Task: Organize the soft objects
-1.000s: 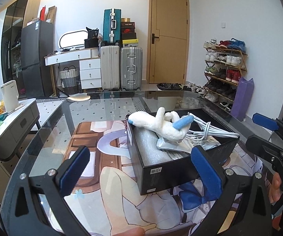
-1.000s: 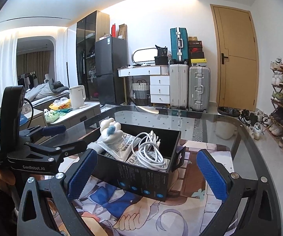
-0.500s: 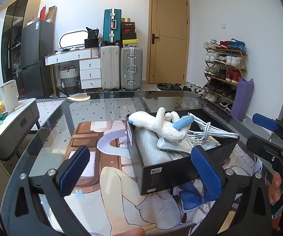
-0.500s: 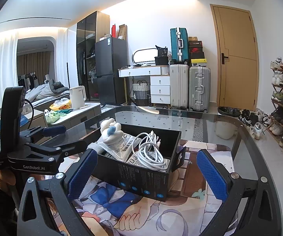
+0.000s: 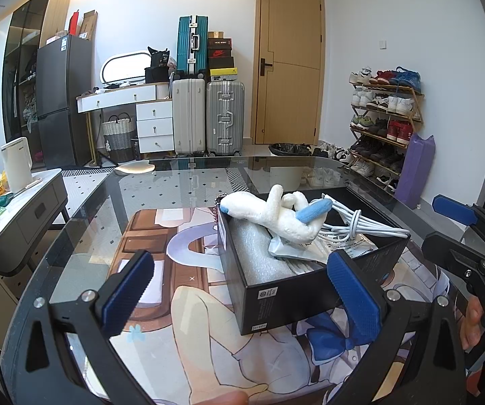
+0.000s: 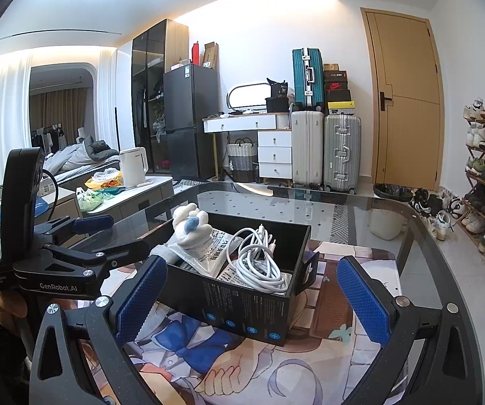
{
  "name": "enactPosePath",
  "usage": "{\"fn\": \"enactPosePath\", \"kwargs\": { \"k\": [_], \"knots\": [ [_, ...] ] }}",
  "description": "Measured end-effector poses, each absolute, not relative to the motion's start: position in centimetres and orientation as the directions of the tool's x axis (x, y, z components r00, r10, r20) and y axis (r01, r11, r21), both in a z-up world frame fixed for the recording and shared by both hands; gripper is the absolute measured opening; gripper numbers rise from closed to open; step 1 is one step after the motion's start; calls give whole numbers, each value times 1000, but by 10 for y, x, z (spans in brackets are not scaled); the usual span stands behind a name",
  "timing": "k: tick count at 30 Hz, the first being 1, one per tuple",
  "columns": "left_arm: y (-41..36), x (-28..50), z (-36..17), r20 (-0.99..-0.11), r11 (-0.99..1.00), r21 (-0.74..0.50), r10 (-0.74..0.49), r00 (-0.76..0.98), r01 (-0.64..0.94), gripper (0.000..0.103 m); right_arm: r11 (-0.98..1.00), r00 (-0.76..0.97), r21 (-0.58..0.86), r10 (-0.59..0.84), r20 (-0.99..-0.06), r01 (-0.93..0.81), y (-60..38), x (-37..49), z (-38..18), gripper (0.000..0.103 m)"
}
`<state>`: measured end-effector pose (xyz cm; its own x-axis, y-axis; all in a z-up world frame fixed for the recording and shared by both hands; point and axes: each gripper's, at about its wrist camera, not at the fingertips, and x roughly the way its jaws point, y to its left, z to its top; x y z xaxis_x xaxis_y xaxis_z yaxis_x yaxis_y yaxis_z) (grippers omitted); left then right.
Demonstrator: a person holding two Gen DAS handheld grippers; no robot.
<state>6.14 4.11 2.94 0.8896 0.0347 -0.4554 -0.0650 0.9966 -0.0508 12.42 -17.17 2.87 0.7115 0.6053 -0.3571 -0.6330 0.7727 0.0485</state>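
A black open box (image 5: 313,290) (image 6: 242,310) stands on a printed mat on the glass table. A white plush toy with blue tips (image 5: 273,214) (image 6: 192,227) lies across its top edge. Beside it in the box are a coiled white cable (image 5: 360,224) (image 6: 259,260), a foam sheet (image 5: 259,256) and plastic-wrapped leaflets. My left gripper (image 5: 242,292) is open just short of the box's near end, nothing between its fingers. My right gripper (image 6: 249,298) is open at the box's long side, likewise empty. Each gripper shows in the other's view, held by a hand.
The printed mat (image 5: 181,330) covers the near part of the glass table (image 5: 188,182). A low side table with a white kettle (image 5: 16,165) stands to the left. Suitcases (image 5: 208,121), a dresser, a door and a shoe rack (image 5: 384,118) line the far walls.
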Motion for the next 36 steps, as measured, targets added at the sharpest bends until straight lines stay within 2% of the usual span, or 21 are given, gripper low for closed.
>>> {"fn": "enactPosePath", "kwargs": {
  "k": [36],
  "knots": [
    [43,61,32,-452,996,-52,36,891,-67,103,772,711,47,606,-357,-634,-171,124,28,102]
  ]
}}
